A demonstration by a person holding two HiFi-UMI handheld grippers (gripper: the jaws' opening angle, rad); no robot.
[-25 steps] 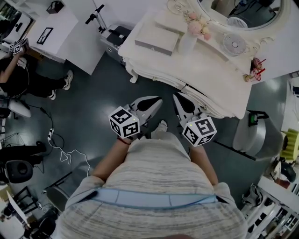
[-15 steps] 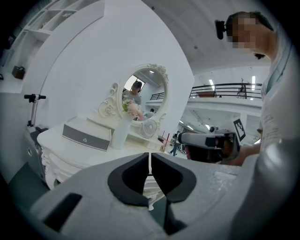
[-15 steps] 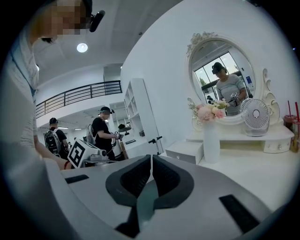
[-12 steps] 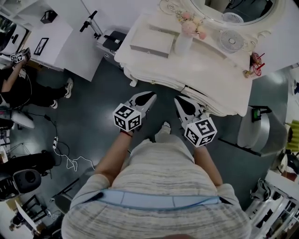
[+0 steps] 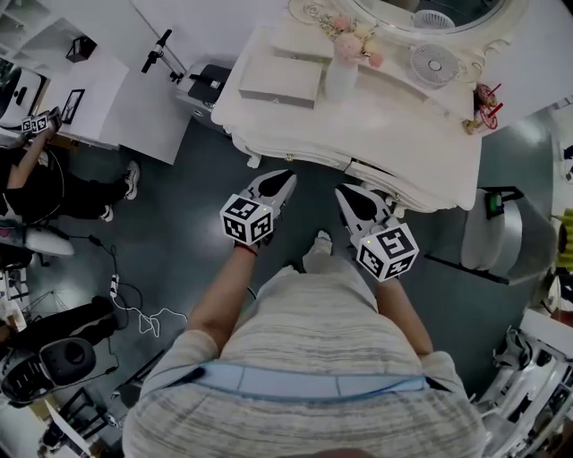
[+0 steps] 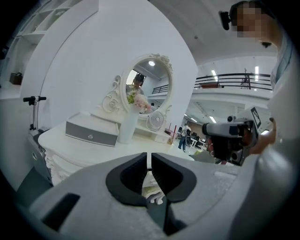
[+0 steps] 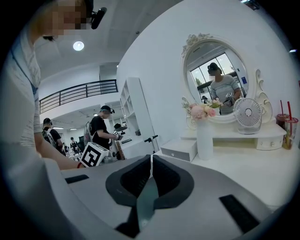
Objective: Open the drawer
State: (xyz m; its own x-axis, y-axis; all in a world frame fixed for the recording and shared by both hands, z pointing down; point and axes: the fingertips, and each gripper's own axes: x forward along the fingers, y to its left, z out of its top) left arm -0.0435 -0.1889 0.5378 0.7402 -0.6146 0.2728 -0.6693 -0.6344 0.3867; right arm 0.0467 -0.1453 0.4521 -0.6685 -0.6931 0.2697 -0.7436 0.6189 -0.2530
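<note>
A small white drawer box with a grey front and one knob lies on the left part of the white dressing table. Both grippers hang in front of the table's front edge, short of it and touching nothing. My left gripper is shut with nothing between its pads. In the left gripper view the box sits to its upper left. My right gripper is shut too and empty. A second small drawer sits under the mirror at the table's right.
On the table stand a white vase with pink flowers, a small fan, an oval mirror and cups with straws. A grey bin stands on the right. A person and cables are on the left.
My left gripper has sunk and come nearer the table's front edge. The right gripper has barely shifted. Both stay shut.
</note>
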